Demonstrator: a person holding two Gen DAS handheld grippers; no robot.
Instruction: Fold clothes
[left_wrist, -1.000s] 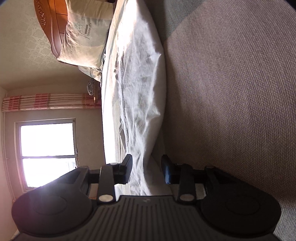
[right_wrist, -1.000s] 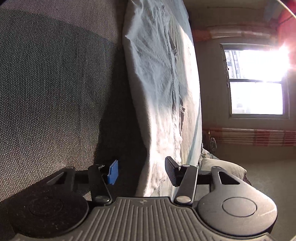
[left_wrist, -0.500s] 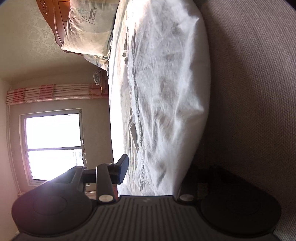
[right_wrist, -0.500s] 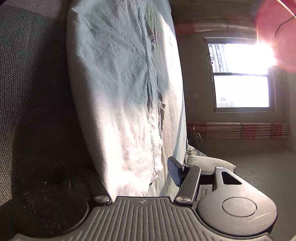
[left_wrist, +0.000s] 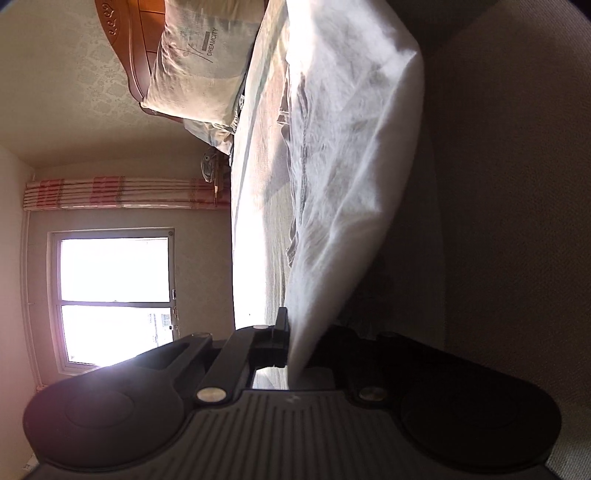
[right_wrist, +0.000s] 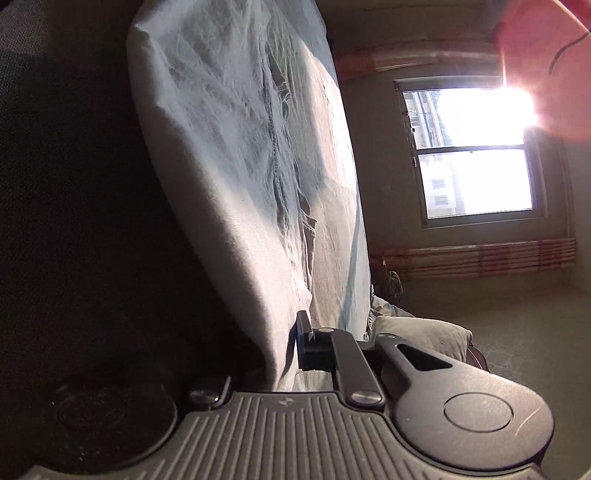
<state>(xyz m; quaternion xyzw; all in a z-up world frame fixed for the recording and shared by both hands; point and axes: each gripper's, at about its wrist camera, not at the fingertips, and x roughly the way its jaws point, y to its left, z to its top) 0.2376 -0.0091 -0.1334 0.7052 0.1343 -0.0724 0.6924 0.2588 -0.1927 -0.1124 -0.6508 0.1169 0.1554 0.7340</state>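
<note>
Your left gripper (left_wrist: 295, 343) is closed on one edge of a pale garment (left_wrist: 343, 166); your right gripper (right_wrist: 284, 350) is pinched onto another edge of it (right_wrist: 229, 166). In each view one finger (left_wrist: 281, 332) shows against the cloth, while its partner is lost in shadow behind the fabric. The garment stretches ahead of the fingers, lifted over a grey-brown bed cover (left_wrist: 517, 221). The fold seems only begun: edges gripped, nothing laid flat yet. What kind of garment it is, and its far end, are unclear.
</note>
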